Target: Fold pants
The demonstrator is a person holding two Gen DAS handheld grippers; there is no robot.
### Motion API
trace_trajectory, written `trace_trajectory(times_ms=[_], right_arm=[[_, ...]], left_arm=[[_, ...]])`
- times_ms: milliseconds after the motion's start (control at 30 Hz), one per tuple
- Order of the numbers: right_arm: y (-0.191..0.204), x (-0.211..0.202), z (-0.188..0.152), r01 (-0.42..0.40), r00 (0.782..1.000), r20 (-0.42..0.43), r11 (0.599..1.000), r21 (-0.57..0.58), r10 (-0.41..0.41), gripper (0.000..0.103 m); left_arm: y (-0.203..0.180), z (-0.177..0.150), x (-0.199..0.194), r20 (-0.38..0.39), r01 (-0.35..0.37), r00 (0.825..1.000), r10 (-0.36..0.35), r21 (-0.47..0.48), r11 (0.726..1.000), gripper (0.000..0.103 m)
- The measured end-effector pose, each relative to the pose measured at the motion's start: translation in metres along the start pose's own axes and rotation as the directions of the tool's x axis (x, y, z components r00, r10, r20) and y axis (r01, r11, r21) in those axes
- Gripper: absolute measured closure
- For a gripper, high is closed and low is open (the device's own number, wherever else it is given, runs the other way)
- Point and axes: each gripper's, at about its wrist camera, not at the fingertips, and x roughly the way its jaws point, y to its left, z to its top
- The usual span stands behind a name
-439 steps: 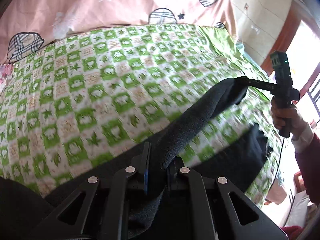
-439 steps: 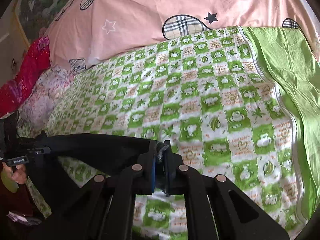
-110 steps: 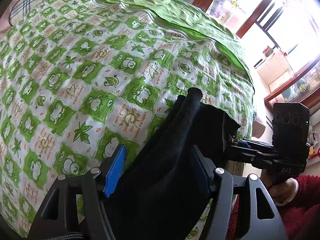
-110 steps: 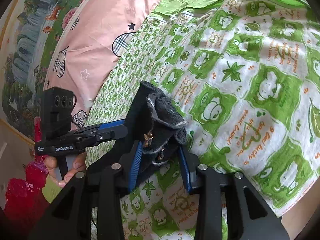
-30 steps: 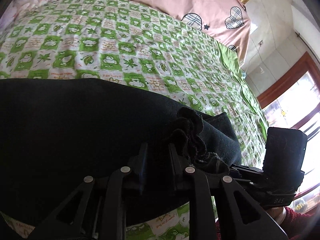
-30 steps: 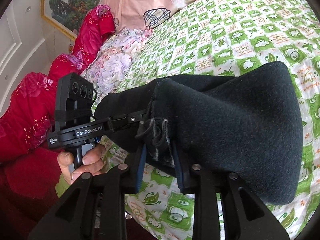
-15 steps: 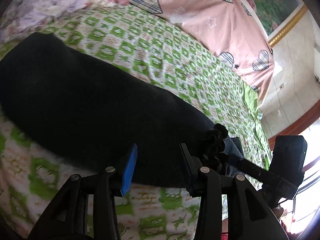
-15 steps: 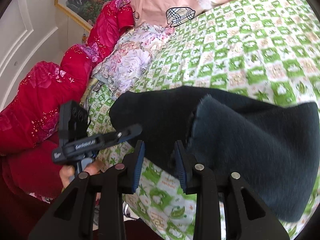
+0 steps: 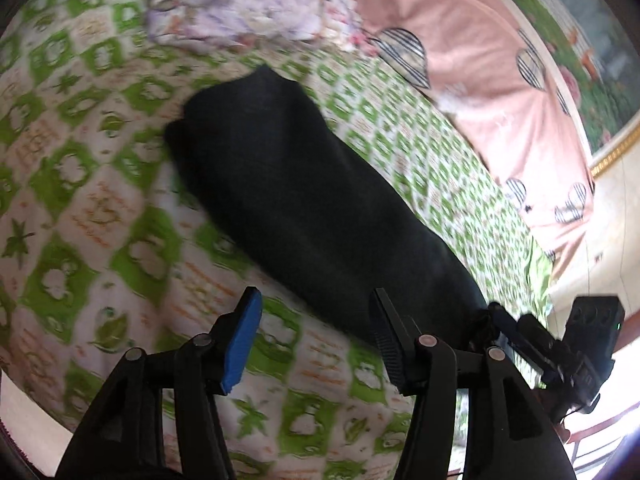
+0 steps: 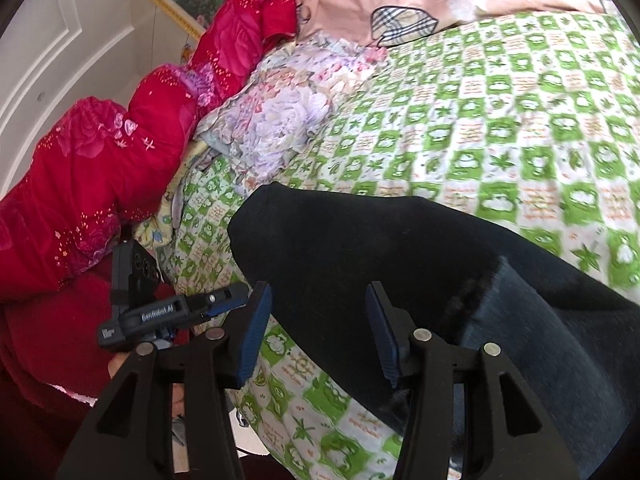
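Pants (image 9: 304, 200) flat on bedsheet (image 9: 80, 184), just ahead of left tongs (image 9: 316, 340) and right tongs (image 10: 318, 330), both spread, empty.

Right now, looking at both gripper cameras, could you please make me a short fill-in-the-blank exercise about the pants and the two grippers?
1. The black pants lie on a bedsheet checked in white and ____.
2. The left gripper has its jaws ____, with nothing held between them.
3. The right gripper is ____ too, and the cloth lies free beyond its fingers.
4. Beside the floral pillow lies a quilt of the colour ____.

Missing words: green; open; open; red
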Motion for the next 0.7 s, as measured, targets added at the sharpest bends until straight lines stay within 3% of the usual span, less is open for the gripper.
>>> trace_trajectory(times_ms=[200, 433, 700], right_arm=[[0.008, 0.019, 0.011, -0.006, 1.000, -0.026, 1.000, -0.023, 0.005, 0.053], [0.020, 0.049, 0.030, -0.004, 0.997, -0.079, 0.997, -0.080, -0.002, 0.052], [0.033, 0.111, 0.077, -0.019, 0.989, -0.148, 0.982, -0.186, -0.009, 0.050]], left_arm=[[0.032, 0.018, -0.002, 0.015, -0.020, 1.000, 0.022, -0.126, 0.992, 0.044], [0.040, 0.040, 0.008, 0.037, -0.031, 0.999, 0.037, -0.147, 0.989, 0.042], [0.053, 0.054, 0.024, 0.040, -0.007, 0.999, 0.015, -0.191, 0.982, 0.041]])
